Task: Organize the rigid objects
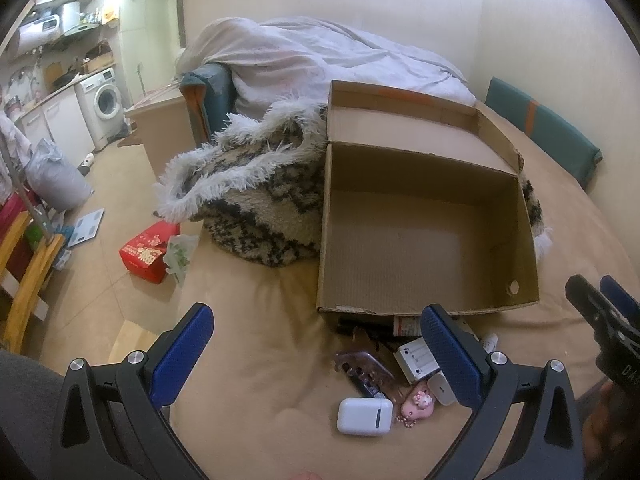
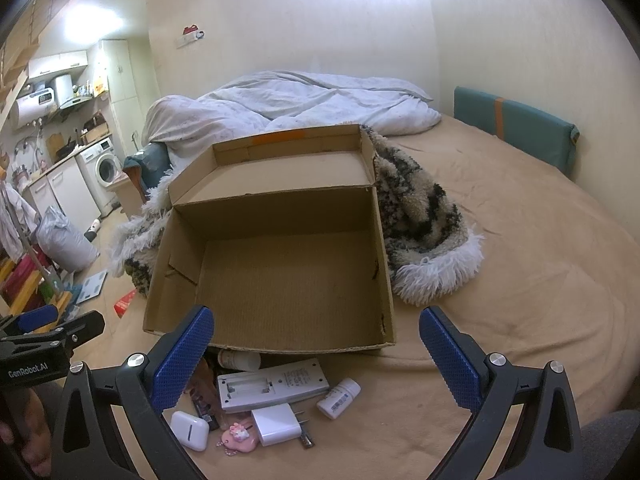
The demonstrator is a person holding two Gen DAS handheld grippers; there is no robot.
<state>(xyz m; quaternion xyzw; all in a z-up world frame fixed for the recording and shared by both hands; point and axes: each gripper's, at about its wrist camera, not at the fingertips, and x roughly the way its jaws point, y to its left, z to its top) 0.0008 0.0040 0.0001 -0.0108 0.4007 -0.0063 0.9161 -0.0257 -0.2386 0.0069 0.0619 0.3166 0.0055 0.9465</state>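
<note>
Both grippers, left point(image 1: 316, 364) and right point(image 2: 316, 364), hang wide apart and empty above the clutter. I see the earbud case point(image 2: 189, 430), charger point(image 2: 277, 424) and remote point(image 2: 272, 385) bunched just before the empty box point(image 2: 276, 344), handy for dropping in.

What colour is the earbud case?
White, with a thin dark line on its front; the earbud case shows best in the left wrist view.
</note>
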